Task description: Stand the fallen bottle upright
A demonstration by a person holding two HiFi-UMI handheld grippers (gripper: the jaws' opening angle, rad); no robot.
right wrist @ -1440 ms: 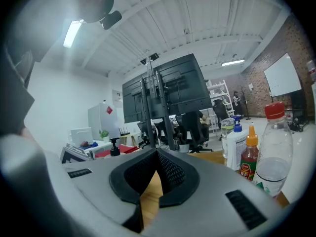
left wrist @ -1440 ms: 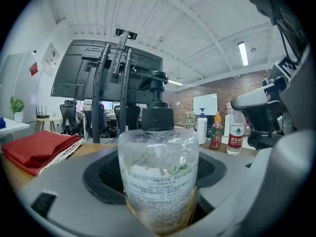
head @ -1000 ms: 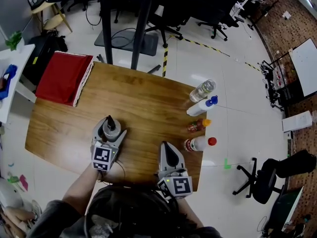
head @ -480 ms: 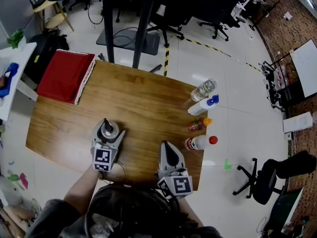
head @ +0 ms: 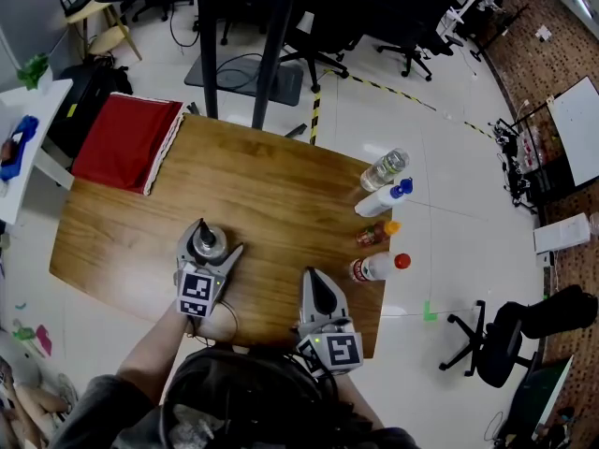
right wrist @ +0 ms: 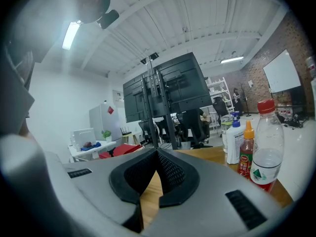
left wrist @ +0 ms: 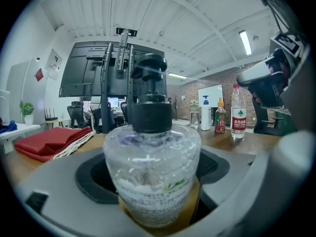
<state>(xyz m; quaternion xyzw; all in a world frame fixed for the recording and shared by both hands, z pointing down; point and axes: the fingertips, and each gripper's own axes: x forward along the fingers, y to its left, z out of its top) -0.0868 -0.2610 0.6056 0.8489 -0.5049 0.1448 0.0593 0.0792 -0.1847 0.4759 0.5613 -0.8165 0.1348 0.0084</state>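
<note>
Left gripper low over the near side of the brown wooden desk, jaws spread wide and just now opening further, pads apparently clear of the small clear plastic bottle with the black cap between them. Bottle on its base, cap up, close to the front edge. By the look of it, as good as done: upright and let go, with only the backing away left.

Right gripper idle just beside, jaws pressed together on nothing.

Along the desk's right edge, a row of four, all standing:
- a clear plastic bottle
- a white bottle with a blue cap
- a red sauce bottle with an orange cap
- a water bottle with a red cap

Folded red cloth at the far left corner. Beyond, pale floor, black office chairs, yellow-and-black tape.
</note>
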